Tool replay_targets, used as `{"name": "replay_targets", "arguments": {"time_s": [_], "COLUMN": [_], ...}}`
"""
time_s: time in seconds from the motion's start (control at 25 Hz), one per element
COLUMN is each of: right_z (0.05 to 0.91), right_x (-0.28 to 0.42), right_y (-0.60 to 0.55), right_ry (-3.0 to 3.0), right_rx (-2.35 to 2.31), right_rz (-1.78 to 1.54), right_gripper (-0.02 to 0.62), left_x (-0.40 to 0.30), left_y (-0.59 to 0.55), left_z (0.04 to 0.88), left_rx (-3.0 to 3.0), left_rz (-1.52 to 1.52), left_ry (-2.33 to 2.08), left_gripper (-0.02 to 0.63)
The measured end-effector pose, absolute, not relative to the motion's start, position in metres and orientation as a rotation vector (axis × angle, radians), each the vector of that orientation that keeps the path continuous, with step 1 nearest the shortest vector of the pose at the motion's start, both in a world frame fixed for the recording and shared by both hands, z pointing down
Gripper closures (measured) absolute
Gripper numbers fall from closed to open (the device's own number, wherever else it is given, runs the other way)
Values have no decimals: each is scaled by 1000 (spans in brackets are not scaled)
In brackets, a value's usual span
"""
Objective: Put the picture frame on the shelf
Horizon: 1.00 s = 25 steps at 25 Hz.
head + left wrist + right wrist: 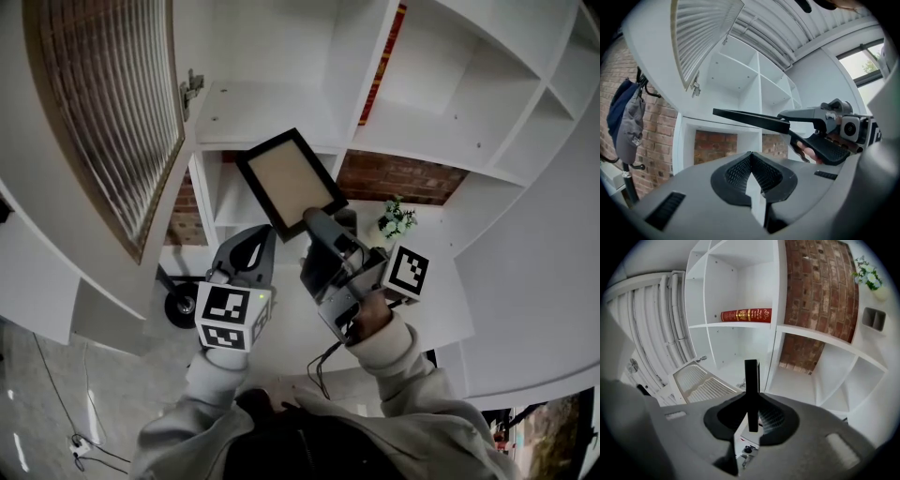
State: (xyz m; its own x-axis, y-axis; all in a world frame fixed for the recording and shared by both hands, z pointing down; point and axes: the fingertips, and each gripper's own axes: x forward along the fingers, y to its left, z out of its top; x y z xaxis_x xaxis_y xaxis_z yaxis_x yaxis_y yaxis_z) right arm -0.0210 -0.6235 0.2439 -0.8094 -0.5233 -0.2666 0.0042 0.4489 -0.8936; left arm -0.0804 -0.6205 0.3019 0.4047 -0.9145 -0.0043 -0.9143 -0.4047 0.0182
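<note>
- My grey sleeves [412,370] sit nearest, at the bottom of the head view, each hand carrying a gripper.
- The picture frame [291,183] is pinched in my right gripper [317,223]. Its jaws are clamped on the frame's near edge, and the frame reaches up and to the left from the tips.
- The frame has a black border and a tan panel. It hangs in the air in front of the white shelf unit [422,141], resting on no board.
- My left gripper [255,242] sits just left of the frame's near corner, jaws pressed together with nothing between them.
- The right gripper view shows the frame [751,380] edge-on as a thin black bar standing up from the jaws. It also shows a red book [746,315] lying in a far compartment.
- The left gripper view shows the frame [750,119] as a dark blade above and beyond my closed jaws, clear of them. Only that view shows a dark bag [626,122] hanging by the brick wall on the left.
- Only the head view shows the frame's face, a small flower pot [396,220] to the right, and a slatted cabinet door [103,112] to the left.
</note>
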Motion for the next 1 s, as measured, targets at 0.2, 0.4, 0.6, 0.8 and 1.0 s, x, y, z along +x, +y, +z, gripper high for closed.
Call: {"name": "replay_targets", "arguments": {"time_s": [0.2,0.4,0.6,0.8,1.0], "right_z": [226,216,206,201,207], "right_x": [-28,-39,-51,-61,-66], "right_y": [-661,-673,-712,-731,-748], "right_ry": [2136,2070,1949,1891,1866], "right_rx": [-396,-342,-352,-363,-432], "right_rz": [-1372,-1424,-1480,-1526,-1556], "right_gripper": [530,531,530,529,529], "left_x": [-88,-92,-101,-106,-115], "left_y": [-650,-657,-684,-695,-701], "left_z": [288,276,270,267,271], "left_rx": [2630,2643,2653,2671,2663], "left_rz": [-34,-57,-29,-26,-32], "left_ry": [-1728,-1757,-1762,-1770,-1760], "left_gripper": [602,603,601,601,602]}}
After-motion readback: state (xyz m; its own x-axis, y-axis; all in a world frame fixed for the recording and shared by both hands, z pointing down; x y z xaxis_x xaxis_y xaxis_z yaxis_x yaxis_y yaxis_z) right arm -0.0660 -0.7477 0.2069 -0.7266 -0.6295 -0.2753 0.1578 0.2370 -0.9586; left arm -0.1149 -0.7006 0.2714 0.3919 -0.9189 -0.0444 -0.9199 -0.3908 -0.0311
